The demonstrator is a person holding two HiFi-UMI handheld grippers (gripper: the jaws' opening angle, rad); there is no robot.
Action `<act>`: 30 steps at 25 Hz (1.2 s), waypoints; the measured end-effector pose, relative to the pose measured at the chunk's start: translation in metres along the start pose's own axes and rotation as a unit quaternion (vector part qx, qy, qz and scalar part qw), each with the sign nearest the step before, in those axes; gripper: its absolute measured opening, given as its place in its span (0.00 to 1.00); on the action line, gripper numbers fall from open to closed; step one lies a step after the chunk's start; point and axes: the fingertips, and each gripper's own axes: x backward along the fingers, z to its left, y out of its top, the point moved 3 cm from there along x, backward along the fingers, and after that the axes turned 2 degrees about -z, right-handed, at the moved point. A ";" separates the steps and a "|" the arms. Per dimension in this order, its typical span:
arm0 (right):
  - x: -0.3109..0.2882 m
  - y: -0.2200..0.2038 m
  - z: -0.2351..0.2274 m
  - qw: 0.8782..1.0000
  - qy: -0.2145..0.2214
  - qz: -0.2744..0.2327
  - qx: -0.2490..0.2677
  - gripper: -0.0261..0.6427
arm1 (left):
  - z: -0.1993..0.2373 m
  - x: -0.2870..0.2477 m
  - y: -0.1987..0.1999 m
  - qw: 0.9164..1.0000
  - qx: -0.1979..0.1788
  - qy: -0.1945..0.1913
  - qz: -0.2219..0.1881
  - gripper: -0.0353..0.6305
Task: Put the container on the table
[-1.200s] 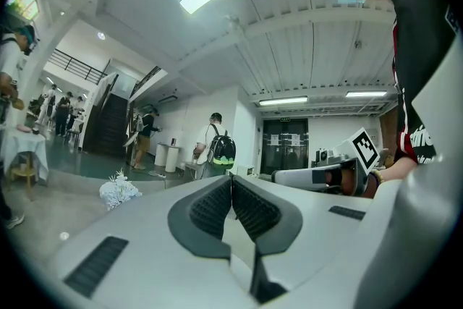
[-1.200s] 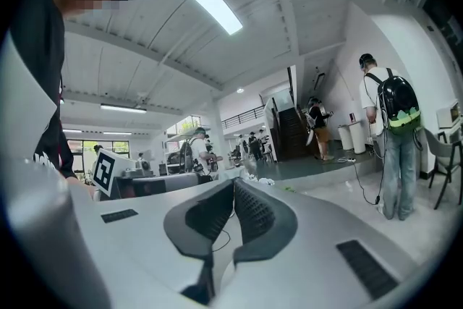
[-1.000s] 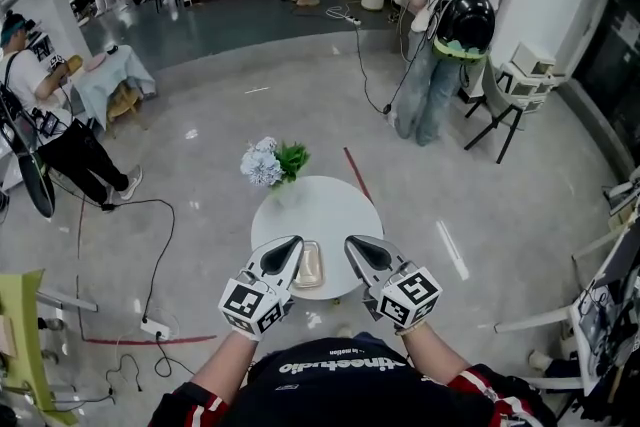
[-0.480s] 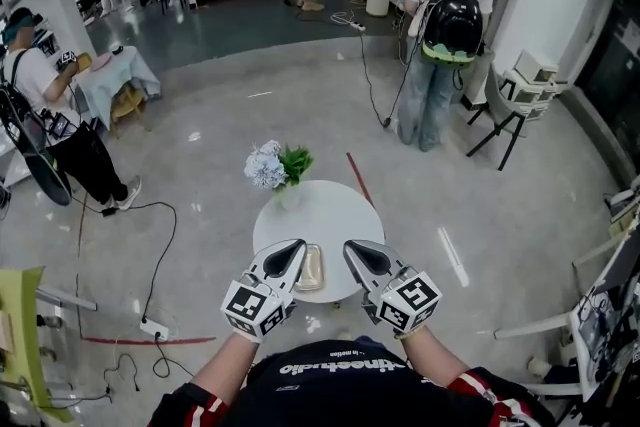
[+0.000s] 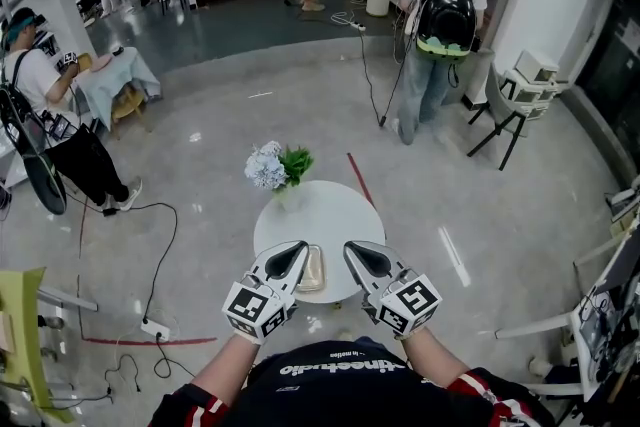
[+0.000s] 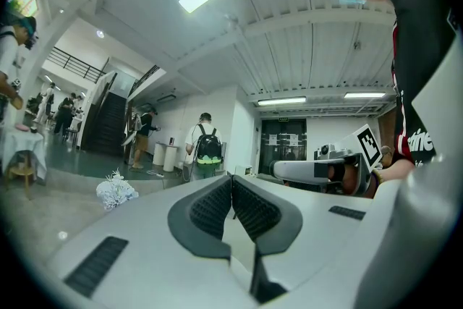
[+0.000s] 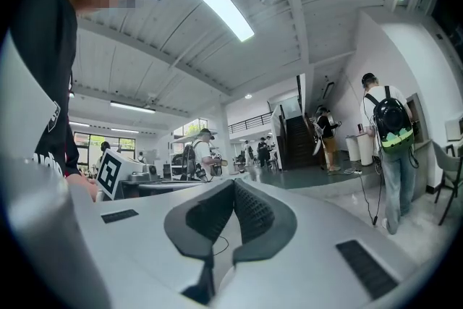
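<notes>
A small clear container (image 5: 311,267) with pale contents lies on the near part of the round white table (image 5: 330,205). My left gripper (image 5: 296,249) hovers just left of it and my right gripper (image 5: 353,249) just right of it, both above the table's near rim. Neither touches the container. In the left gripper view the left gripper (image 6: 231,184) has its jaws pressed together with nothing between them. The right gripper (image 7: 233,189) in its own view is likewise shut and empty, tilted up toward the ceiling.
A bunch of pale blue flowers (image 5: 275,165) stands at the table's far left edge. A red tape line (image 5: 357,175) and black cables (image 5: 150,245) lie on the glossy floor. A person with a backpack (image 5: 437,25) stands far right; a chair (image 5: 500,110) is beside them.
Both grippers have stayed over the table's near edge, almost still. The person with the backpack has stepped a little farther away.
</notes>
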 end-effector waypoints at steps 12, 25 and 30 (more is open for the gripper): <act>0.002 0.000 0.001 1.000 0.002 0.005 0.007 0.06 | -0.001 0.001 0.001 1.000 0.001 0.005 0.000 0.09; 0.003 -0.001 0.000 1.000 0.000 0.007 0.005 0.06 | -0.003 -0.001 0.000 1.000 -0.001 0.001 0.004 0.09; 0.003 -0.001 -0.001 1.000 0.000 0.009 0.006 0.06 | -0.004 -0.004 0.000 1.000 -0.004 -0.002 0.005 0.09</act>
